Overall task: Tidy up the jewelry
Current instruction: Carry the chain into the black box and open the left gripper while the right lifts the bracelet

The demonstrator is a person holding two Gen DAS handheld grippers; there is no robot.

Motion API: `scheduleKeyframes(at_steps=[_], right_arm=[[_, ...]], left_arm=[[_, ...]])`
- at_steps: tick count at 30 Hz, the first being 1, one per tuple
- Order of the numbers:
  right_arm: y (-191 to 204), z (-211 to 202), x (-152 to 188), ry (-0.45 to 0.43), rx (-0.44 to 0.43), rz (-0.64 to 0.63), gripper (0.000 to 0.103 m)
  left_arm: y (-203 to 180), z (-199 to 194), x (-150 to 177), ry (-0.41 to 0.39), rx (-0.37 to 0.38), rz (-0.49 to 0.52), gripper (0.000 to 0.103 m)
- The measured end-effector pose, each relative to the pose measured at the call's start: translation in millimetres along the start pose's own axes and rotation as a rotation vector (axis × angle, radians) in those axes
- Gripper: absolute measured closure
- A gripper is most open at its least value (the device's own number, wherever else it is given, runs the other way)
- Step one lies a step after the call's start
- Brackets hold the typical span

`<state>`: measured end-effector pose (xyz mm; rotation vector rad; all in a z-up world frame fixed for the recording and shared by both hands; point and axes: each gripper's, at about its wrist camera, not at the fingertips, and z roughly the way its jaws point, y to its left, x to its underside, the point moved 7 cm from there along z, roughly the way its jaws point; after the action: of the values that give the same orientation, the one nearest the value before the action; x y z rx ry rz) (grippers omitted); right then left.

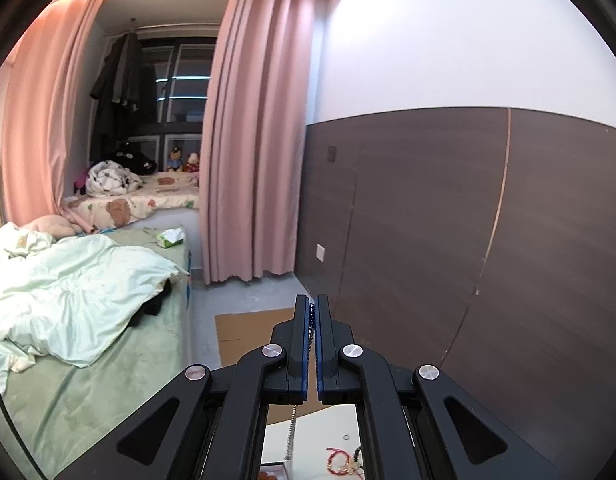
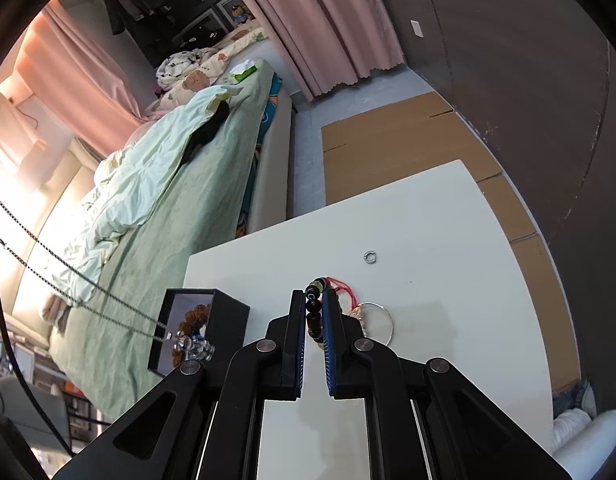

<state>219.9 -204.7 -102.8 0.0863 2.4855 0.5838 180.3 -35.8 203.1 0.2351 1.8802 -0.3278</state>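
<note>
My left gripper point(image 1: 312, 300) is shut on a thin metal chain necklace point(image 1: 294, 420), which hangs down below its jaws high above the white table point(image 1: 327, 420). In the right wrist view that chain point(image 2: 88, 284) slants in from the upper left, and its clear crystal pendant point(image 2: 192, 346) dangles at the open black jewelry box point(image 2: 228, 312). My right gripper point(image 2: 313, 294) is shut on a dark beaded bracelet point(image 2: 313, 322) just over the table point(image 2: 427, 240). A red cord bracelet point(image 2: 345, 290), a silver bangle point(image 2: 383, 316) and a small silver ring point(image 2: 369, 257) lie beyond it.
A bed with a pale green duvet point(image 2: 156, 184) runs along the table's left side. Flat cardboard point(image 2: 387, 140) covers the floor beyond the table. A dark wall panel point(image 1: 467, 220) and pink curtains point(image 1: 260, 140) stand behind.
</note>
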Motion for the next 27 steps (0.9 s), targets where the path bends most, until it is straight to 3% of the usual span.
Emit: scheduleKeyframes(at_steps=[12, 27], right_arm=[[6, 12, 3, 0.026, 0.012, -0.023, 0.093], [14, 20, 7, 0.046, 0.029, -0.043, 0.093]], left_arm=[[31, -20, -17, -0.033, -0.044, -0.014, 0.101], [85, 18, 33, 0.059, -0.095, -0.083, 0.101]])
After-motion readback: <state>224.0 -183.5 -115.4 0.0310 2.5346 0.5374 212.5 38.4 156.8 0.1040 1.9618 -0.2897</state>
